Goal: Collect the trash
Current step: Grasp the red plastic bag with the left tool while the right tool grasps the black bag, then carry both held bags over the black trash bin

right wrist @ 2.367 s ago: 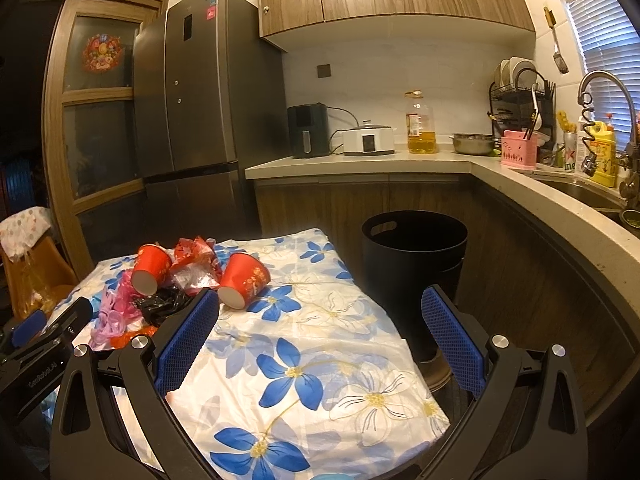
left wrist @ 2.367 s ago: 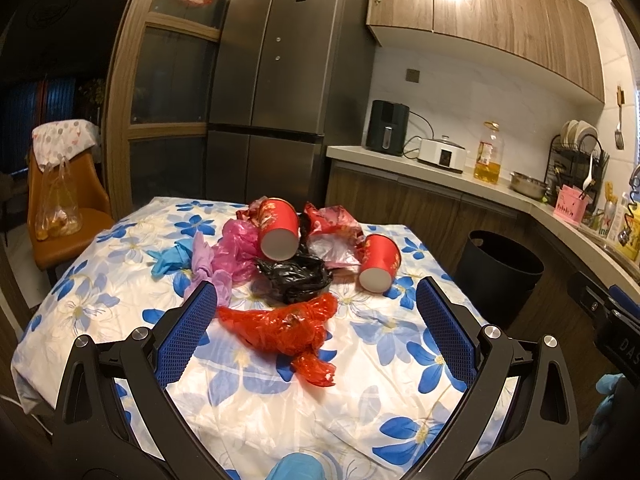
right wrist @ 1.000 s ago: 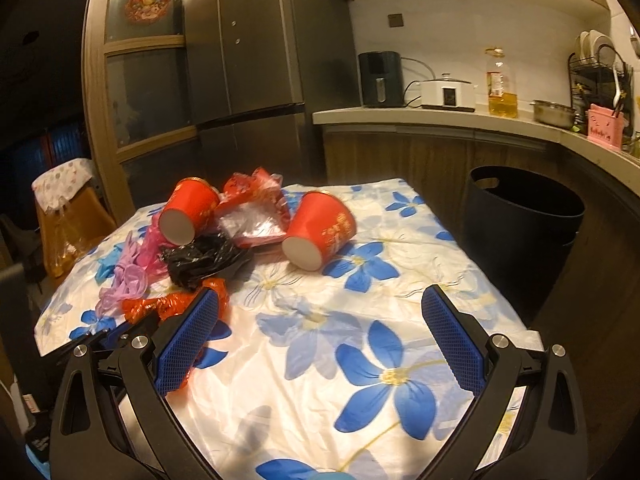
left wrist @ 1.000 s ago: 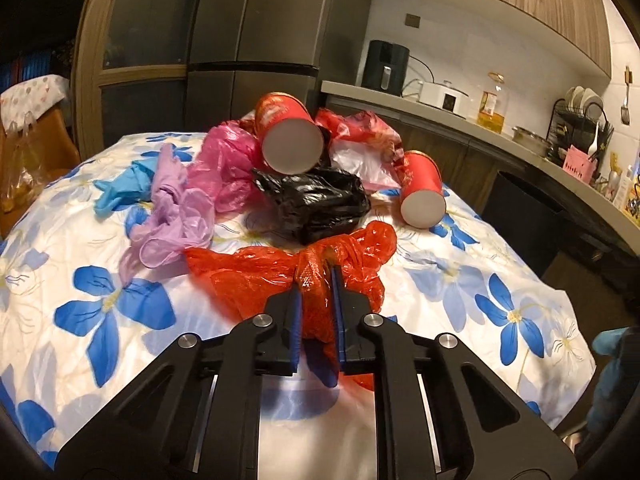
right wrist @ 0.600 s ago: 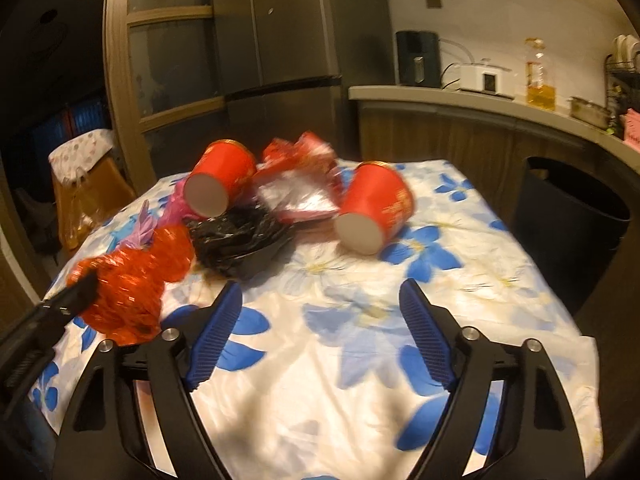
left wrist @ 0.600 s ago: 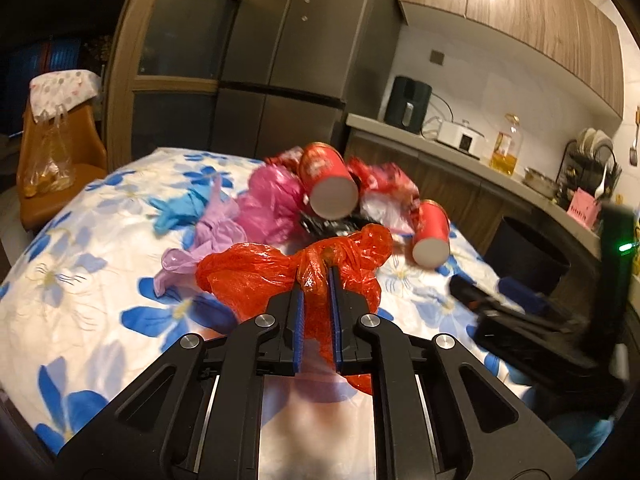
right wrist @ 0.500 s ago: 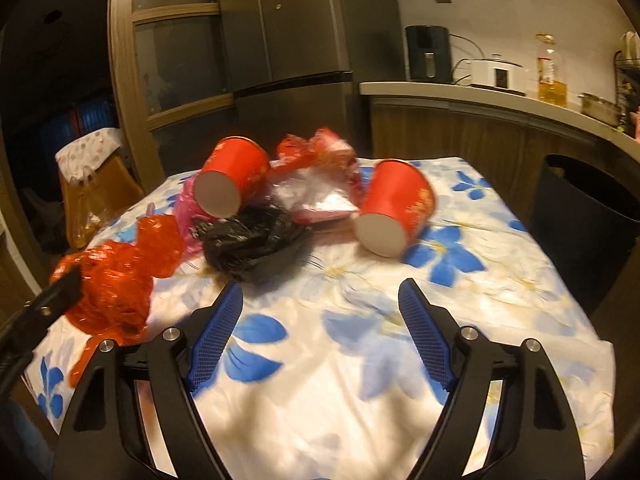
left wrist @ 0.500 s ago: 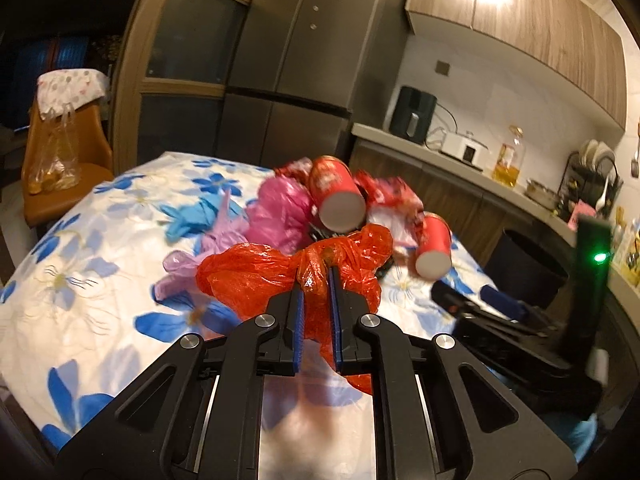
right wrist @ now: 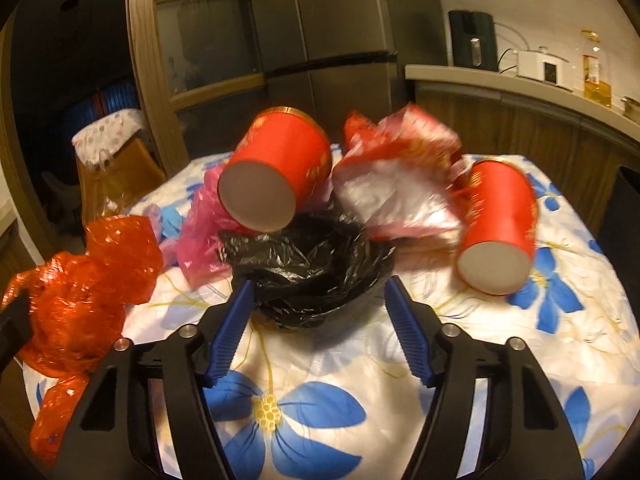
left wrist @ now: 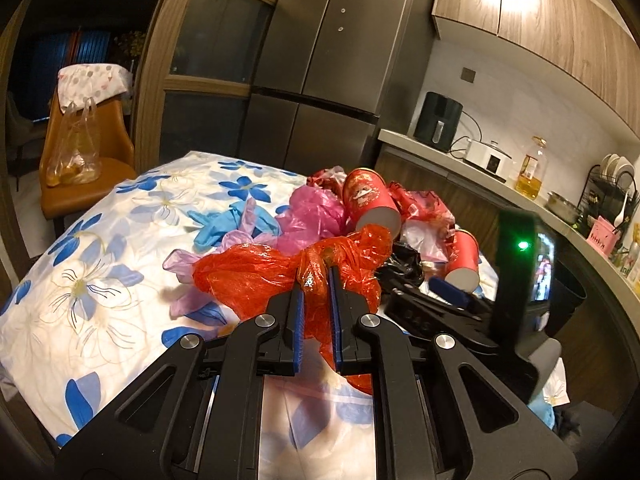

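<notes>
Left gripper (left wrist: 317, 286): jaws clamped on the red bag (left wrist: 256, 272), which hangs just clear of the surface (left wrist: 120, 280).
Right gripper (right wrist: 318, 304): jaws have just been closing; the black bag (right wrist: 316, 276) sits between them, pads not pressing on it that I can see.
Done: one piece in hand, nothing shown in the bin (left wrist: 566, 300) yet.
Left: two red cups (right wrist: 276, 172), pink bag (right wrist: 200, 232), crumpled wrapper (right wrist: 400, 192), blue glove (left wrist: 228, 224) and pale purple glove (left wrist: 188, 264) all lie on the surface.
Progress: early, I'd say; most of the heap is untouched.
Left view only: the gloves in full, the bin's edge at the far right, the right gripper side-on.
Right view only: the black bag framed by the blue pads, both cup bases facing us.
</notes>
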Tool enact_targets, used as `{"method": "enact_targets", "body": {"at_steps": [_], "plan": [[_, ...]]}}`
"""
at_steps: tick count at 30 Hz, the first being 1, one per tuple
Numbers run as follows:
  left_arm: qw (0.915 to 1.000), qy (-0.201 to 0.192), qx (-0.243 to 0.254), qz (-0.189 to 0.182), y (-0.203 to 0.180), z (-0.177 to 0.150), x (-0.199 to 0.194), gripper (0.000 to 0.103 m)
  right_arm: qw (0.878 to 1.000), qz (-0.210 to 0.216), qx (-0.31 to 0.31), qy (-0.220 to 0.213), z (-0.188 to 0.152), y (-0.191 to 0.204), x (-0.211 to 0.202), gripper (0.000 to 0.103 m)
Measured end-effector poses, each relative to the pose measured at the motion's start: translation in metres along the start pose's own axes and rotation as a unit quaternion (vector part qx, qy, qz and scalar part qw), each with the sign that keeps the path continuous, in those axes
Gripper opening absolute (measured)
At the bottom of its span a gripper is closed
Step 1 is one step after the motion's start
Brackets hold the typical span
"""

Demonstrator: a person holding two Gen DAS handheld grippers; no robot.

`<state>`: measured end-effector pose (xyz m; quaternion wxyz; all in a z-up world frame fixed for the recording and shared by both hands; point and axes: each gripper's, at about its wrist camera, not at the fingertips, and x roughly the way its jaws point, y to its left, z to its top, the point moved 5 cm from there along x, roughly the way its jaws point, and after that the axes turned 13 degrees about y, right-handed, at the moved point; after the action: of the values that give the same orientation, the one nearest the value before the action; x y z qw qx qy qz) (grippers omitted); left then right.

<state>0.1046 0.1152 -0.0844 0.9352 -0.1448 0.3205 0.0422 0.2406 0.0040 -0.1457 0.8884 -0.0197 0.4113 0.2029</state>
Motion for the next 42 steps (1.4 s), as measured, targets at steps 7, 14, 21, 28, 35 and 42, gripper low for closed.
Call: {"method": "enact_targets", "body": {"at_steps": [7, 14, 21, 28, 35, 42], "plan": [[1.0000, 0.004, 0.001, 0.006, -0.002, 0.002, 0.002, 0.010, 1.000, 0.016, -0.018, 0.013, -0.013, 0.003, -0.002, 0.017], [1.0000, 0.004, 0.007, 0.005, -0.011, 0.000, 0.000, 0.010, 1.000, 0.018, -0.016, -0.007, -0.033, -0.007, -0.037, 0.008], [0.9998, -0.006, 0.017, -0.005, -0.029, -0.002, -0.013, 0.010, 0.999, 0.011, 0.004, -0.033, -0.052, -0.028, -0.080, 0.008], [0.9990, -0.011, 0.039, -0.019, -0.060, -0.006, -0.021, 0.010, 0.998, -0.014, 0.021, -0.064, -0.065, -0.056, -0.118, 0.008], [0.9977, -0.010, 0.059, -0.033, -0.090, -0.008, -0.024, 0.010, 0.995, -0.027, 0.046, -0.083, -0.073, -0.085, -0.145, 0.008], [0.9947, -0.007, 0.087, -0.054, -0.125, -0.007, -0.018, 0.010, 0.991, -0.045, 0.073, -0.099, -0.076, -0.113, -0.164, 0.008]]}}
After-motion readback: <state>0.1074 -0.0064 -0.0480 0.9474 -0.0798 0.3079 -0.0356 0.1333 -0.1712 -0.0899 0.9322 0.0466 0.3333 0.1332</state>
